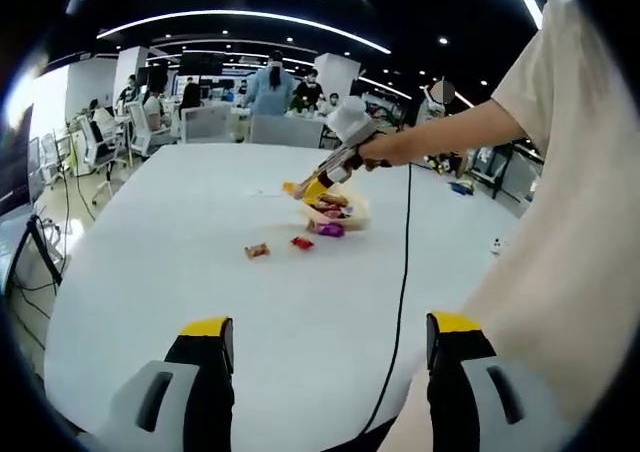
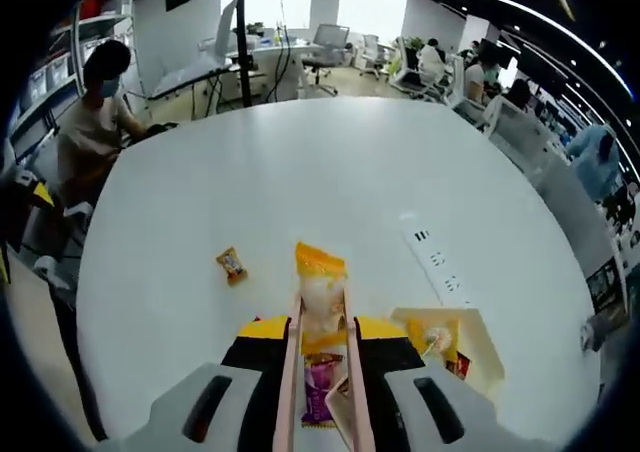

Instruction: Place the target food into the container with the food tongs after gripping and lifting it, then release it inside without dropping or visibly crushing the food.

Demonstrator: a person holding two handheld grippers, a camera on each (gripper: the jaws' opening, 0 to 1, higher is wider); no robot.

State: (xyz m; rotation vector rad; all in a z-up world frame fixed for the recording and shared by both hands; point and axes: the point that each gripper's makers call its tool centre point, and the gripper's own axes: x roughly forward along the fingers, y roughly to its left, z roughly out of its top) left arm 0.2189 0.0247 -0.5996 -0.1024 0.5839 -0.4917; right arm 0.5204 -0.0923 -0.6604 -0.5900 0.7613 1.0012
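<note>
jaws of the right gripper [image 2: 322,347] are squeezing pink food tongs [image 2: 322,372] around a yellow snack packet [image 2: 320,287], lifted over the worktop [image 2: 330,172]; next, carrying it to the container [image 2: 480,347] alongside. left gripper [image 1: 325,357] jaws are hanging wide, idle.

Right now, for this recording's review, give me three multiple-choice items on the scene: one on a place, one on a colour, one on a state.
1. Where does the small orange packet lie?
A. on the white table
B. in the container
C. on a chair

2. What colour is the packet in the food tongs?
A. green
B. yellow-orange
C. blue

3. How stand the left gripper's jaws?
A. shut on a packet
B. wide apart, holding nothing
C. shut on the cable

Key: 1 A, it rests on bare tabletop left of the tongs. 2 B, the right gripper view shows a yellow-orange wrapper between the arms. 3 B, bare table shows between the two jaws.
</note>
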